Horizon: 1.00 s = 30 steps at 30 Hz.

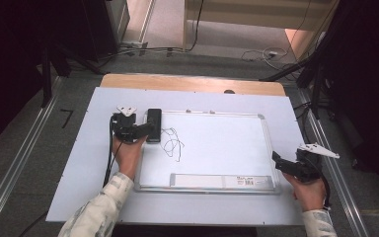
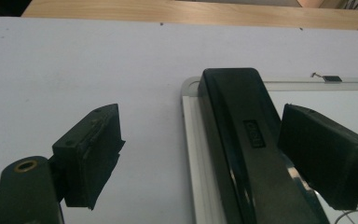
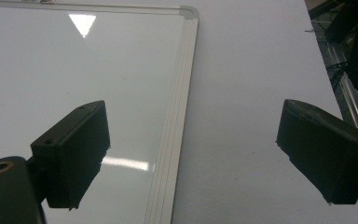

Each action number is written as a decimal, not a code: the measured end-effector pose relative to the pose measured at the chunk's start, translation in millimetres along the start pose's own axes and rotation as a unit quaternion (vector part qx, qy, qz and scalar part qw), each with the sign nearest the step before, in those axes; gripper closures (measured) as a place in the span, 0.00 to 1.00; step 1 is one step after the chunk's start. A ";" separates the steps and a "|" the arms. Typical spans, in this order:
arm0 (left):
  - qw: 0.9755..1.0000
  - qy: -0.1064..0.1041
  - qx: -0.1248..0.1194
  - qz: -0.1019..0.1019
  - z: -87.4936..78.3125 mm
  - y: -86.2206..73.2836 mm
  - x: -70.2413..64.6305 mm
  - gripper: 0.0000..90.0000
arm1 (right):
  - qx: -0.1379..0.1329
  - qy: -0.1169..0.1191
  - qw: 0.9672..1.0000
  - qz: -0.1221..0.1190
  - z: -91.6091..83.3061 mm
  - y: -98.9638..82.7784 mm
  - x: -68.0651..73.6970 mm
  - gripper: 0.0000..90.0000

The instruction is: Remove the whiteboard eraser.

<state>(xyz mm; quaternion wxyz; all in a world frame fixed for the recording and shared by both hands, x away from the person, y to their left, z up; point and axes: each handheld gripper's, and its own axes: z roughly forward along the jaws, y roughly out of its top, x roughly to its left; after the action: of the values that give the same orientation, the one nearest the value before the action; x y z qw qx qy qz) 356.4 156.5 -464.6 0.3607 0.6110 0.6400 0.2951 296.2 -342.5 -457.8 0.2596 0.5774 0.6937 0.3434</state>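
Note:
A black eraser (image 1: 154,124) lies on the top left corner of a whiteboard (image 1: 217,143). My left gripper (image 1: 145,129) is right beside it. In the left gripper view the eraser (image 2: 247,140) runs between the jaws of the left gripper (image 2: 200,135). The right jaw is close against it and the left jaw stands well clear over the white sheet, so the gripper is open. My right gripper (image 1: 278,160) hovers at the whiteboard's right edge. In the right gripper view the right gripper (image 3: 193,135) is open and straddles the board's frame (image 3: 175,121).
A black scribble (image 1: 171,143) marks the board to the right of the eraser. A white strip with a label (image 1: 222,181) lies along the board's near edge. The board rests on a white sheet (image 1: 79,173) over a wooden table (image 1: 192,83). Metal rails flank the table.

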 end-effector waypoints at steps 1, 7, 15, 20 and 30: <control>1.000 -0.004 0.004 -0.001 2.8 1.5 -1.9 0.17 | 0.000 0.000 1.000 0.000 0.0 0.0 0.0 0.09; 1.000 -0.008 0.024 0.005 21.2 5.0 -13.4 0.19 | -0.001 0.000 1.000 0.001 -0.1 0.0 -0.1 0.09; 0.999 -0.008 0.032 0.012 40.0 8.1 -27.7 0.23 | -0.001 0.003 1.000 0.001 0.1 0.0 -0.4 0.09; 0.999 -0.006 0.038 0.016 48.3 12.6 -34.7 0.24 | -0.001 0.003 1.000 0.002 -0.1 0.0 -1.1 0.09; 0.999 0.007 0.044 0.018 59.0 11.6 -38.6 0.26 | -0.002 0.005 1.000 0.004 -0.1 0.0 -1.7 0.09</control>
<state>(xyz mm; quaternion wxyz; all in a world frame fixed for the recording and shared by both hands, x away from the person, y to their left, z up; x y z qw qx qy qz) 411.3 115.3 -484.6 0.3238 0.6350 0.6440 0.2777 296.5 -344.2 -457.8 0.2563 0.5777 0.6922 0.3486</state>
